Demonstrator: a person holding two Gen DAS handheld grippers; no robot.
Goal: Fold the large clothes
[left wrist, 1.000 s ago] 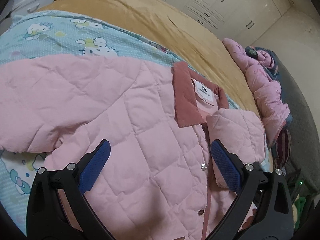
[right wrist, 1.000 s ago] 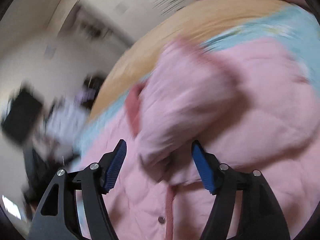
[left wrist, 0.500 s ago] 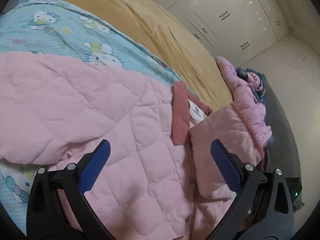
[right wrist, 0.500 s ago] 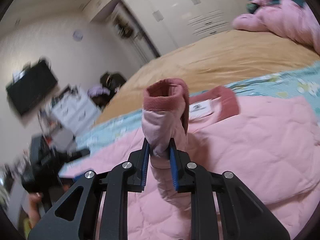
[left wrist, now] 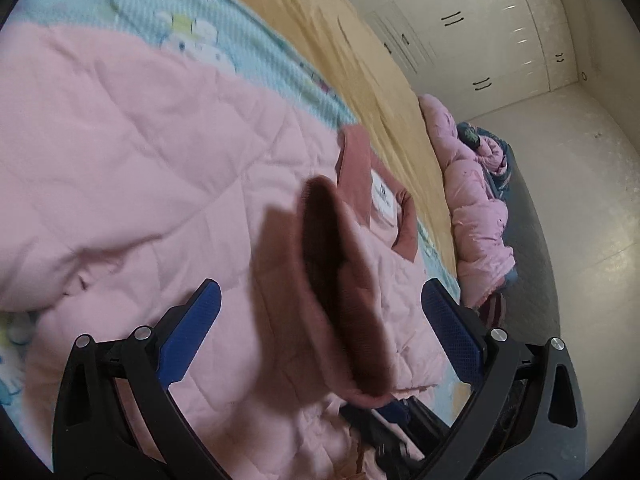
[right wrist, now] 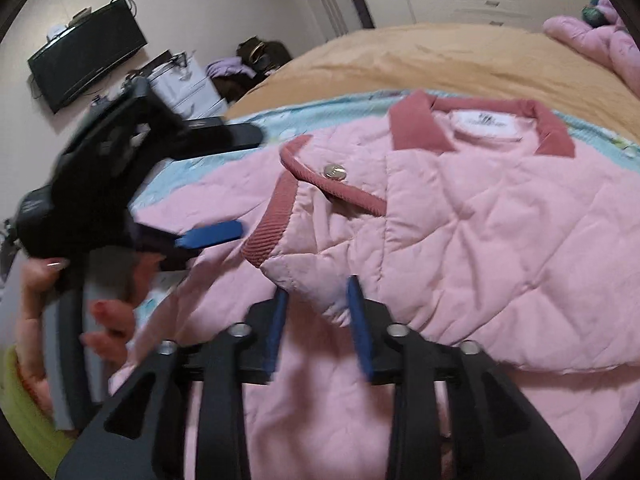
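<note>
- The pink quilted jacket lies spread front-up on the pale blue printed sheet over a tan bedspread, its dusty-red collar towards the far side of the bed.
- It looks soft, puffy and light, with no stiffness; it should bunch and spring back when folded, so each fold probably needs pressing flat.
- The ribbed cuffs, the collar and the front edge with its snaps look the firmest places to pinch; the quilted shell looks smooth and may slip between the pads.
- One sleeve is folded across the chest, its red ribbed cuff lying just below the collar.
- The right gripper has its jaws part-way apart and opening; the sleeve's padded end sits between the blue pads, which no longer seem to press on it.
- In the left wrist view that cuff stands up between the left gripper's fingers, but nearer the right pad.
- The left gripper's jaws stand wide and hold nothing, hovering over the jacket's body.
- A person's hand grips that gripper's handle at the bed's near edge.
</note>
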